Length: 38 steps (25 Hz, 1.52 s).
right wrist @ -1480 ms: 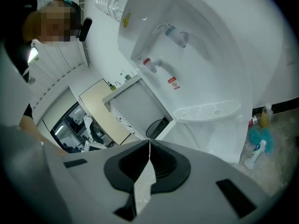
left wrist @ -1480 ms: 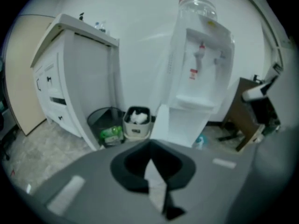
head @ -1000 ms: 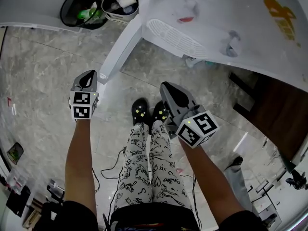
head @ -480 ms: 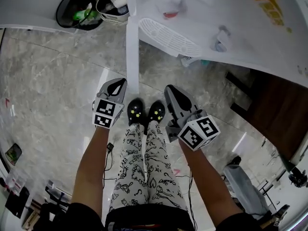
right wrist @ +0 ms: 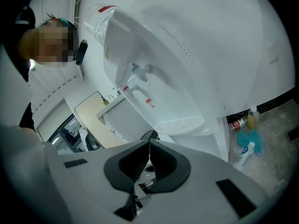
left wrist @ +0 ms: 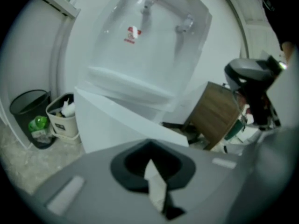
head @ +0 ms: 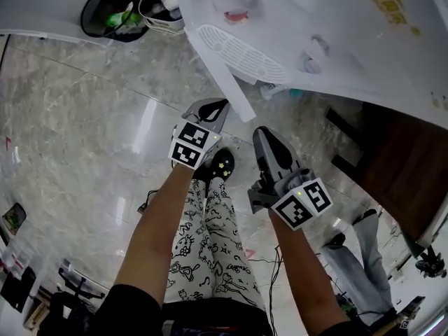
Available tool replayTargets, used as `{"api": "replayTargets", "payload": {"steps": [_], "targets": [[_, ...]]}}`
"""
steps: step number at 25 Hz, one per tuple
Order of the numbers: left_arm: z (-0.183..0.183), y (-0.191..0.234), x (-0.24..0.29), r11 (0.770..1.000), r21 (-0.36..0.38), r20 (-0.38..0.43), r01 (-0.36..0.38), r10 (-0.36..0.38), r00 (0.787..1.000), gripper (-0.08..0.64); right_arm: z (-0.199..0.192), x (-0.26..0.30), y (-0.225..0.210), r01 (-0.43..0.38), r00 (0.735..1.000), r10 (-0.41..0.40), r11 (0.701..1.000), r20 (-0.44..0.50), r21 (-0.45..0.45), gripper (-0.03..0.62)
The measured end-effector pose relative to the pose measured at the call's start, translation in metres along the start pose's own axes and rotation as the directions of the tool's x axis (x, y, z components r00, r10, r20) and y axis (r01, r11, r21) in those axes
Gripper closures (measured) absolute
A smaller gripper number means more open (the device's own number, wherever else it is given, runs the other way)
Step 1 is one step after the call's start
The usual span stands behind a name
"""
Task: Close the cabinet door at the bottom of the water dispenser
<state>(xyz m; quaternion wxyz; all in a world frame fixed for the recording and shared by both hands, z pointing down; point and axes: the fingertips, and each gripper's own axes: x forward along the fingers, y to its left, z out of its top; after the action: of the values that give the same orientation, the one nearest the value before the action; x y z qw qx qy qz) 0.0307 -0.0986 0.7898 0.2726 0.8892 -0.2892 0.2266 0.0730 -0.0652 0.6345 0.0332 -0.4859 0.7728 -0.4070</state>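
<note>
The cabinet door is standing partly open at twelve o'clock of the closed, empty left hand-held gripper, leaving the final push, while the closed right hand-held gripper is hovering empty.

Left gripper just beside cabinet door, perhaps touching; right gripper rightward

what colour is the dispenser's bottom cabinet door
The cabinet door is plain white, clearest in the left gripper view.
</note>
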Motion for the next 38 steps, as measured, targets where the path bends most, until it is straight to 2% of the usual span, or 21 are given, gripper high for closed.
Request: {"api": "replayTargets", "payload": {"steps": [4,7,11,13,17,22,26,29,31,35,38], "targets": [[0.017,-0.012,0.028,0.999,0.031,-0.021,0.014,-0.013,1.000,0.563,0.013,-0.015,-0.006,0.009,0.999,-0.010,1.000,0.038,0.016,0.575],[0.030,-0.016,0.048,0.997,0.054,-0.035,0.059,-0.058,0.998,0.563,0.018,-0.023,-0.009,0.036,0.997,-0.039,0.998,0.061,0.048,0.575],[0.047,-0.010,0.066,0.992,0.092,-0.058,0.083,-0.078,0.995,0.563,0.028,-0.027,-0.003,0.020,0.994,-0.029,0.996,0.109,0.086,0.575],[0.056,-0.003,0.071,0.995,0.084,-0.052,0.062,-0.058,0.997,0.561,0.031,-0.028,-0.003,0.016,0.993,-0.028,0.995,0.118,0.099,0.575],[0.065,0.016,0.069,1.000,0.009,-0.013,0.012,-0.012,1.000,0.561,0.037,-0.032,-0.005,0.006,0.991,-0.021,0.993,0.132,0.118,0.575],[0.057,0.012,0.058,1.000,0.018,-0.022,0.025,-0.024,0.999,0.561,0.047,-0.032,-0.016,0.034,0.986,-0.051,0.993,0.158,0.110,0.575],[0.052,-0.026,0.017,0.993,-0.045,0.040,0.106,-0.104,0.994,0.561,0.052,-0.041,-0.015,0.053,0.983,-0.070,0.993,0.169,0.102,0.575],[0.043,-0.055,-0.029,0.989,-0.035,0.003,0.141,-0.141,0.990,0.561,0.059,-0.053,-0.001,0.051,0.983,-0.065,0.995,0.171,0.088,0.575],[0.054,-0.062,-0.061,0.991,-0.041,0.012,0.131,-0.130,0.991,0.561,0.070,-0.059,0.014,0.041,0.982,-0.053,0.997,0.181,0.066,0.575],[0.082,-0.084,-0.140,0.987,-0.152,0.070,0.059,-0.049,0.996,0.561,0.081,-0.094,0.056,0.047,0.985,-0.051,0.998,0.164,0.030,0.575],[0.110,-0.127,-0.196,0.987,-0.140,0.071,0.080,-0.070,0.995,0.561,0.083,-0.133,0.096,0.043,0.989,-0.050,0.998,0.136,0.049,0.575]]}}
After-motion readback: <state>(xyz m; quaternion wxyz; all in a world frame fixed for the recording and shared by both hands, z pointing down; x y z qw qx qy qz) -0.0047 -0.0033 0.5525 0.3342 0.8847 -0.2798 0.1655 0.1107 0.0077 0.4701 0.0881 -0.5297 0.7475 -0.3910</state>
